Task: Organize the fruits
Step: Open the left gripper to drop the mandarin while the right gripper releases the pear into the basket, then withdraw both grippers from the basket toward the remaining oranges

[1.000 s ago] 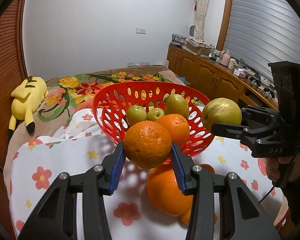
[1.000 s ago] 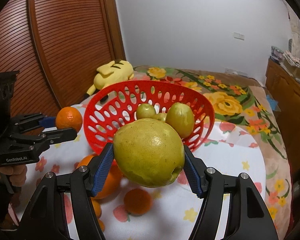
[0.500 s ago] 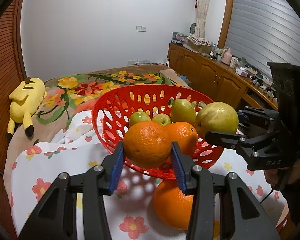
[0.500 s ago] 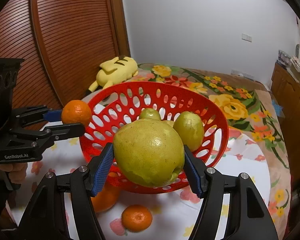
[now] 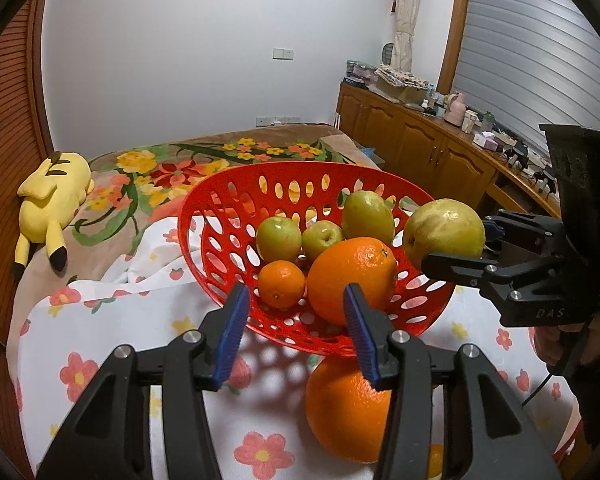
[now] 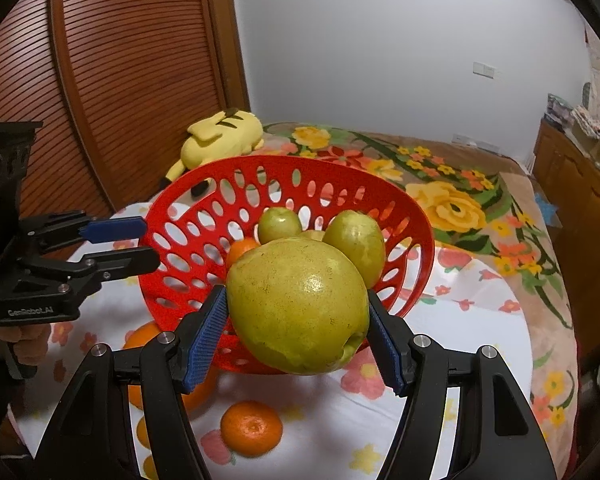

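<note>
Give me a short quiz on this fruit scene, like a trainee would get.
1. True or false: the right gripper holds an orange.
2. How many green fruits lie in the red basket?
3. Where is the yellow plush toy? A in the basket; B on the flowered bedspread; C on the wooden cabinet.

Key
1. False: it grips a large yellow-green fruit.
2. Three.
3. B.
</note>
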Demonstrator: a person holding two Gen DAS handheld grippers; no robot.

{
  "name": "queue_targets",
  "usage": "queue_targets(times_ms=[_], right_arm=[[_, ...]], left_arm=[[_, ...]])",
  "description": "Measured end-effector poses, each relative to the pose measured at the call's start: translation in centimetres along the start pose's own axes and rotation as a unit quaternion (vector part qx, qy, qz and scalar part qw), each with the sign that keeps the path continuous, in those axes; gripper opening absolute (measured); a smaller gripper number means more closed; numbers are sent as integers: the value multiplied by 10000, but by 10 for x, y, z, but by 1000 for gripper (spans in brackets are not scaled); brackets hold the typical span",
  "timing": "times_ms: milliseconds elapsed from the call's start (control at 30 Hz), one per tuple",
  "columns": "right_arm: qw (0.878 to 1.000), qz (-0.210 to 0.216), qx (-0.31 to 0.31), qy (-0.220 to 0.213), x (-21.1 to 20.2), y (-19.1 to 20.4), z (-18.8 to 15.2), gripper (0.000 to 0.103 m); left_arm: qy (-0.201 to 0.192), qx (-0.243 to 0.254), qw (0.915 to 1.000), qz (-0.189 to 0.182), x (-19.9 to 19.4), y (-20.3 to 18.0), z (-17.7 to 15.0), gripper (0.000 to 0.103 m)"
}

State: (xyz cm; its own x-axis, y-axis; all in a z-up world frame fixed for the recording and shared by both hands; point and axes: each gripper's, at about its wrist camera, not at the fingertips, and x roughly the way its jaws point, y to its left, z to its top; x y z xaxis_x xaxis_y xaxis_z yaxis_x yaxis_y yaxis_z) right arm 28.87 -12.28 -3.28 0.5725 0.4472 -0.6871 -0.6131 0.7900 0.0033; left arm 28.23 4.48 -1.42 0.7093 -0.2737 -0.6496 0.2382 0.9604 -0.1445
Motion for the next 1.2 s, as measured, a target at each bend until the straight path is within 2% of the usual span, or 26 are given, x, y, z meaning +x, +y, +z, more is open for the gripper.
queue_targets(times_ms=[500,800,1200], right_arm=[[9999,-117,-44,46,6,0,-1,69],[9997,-172,103,-128,-4,-7,7,70],[9994,-190,154,-235,-25,-4,-1,70]], left_arm=[[-7,-48,10000,-43,-6,0,-7,50],[-12,-66,10000,-64,-8,0,-9,50],[-36,-74,9999,-124,-19,-8,-17,52]])
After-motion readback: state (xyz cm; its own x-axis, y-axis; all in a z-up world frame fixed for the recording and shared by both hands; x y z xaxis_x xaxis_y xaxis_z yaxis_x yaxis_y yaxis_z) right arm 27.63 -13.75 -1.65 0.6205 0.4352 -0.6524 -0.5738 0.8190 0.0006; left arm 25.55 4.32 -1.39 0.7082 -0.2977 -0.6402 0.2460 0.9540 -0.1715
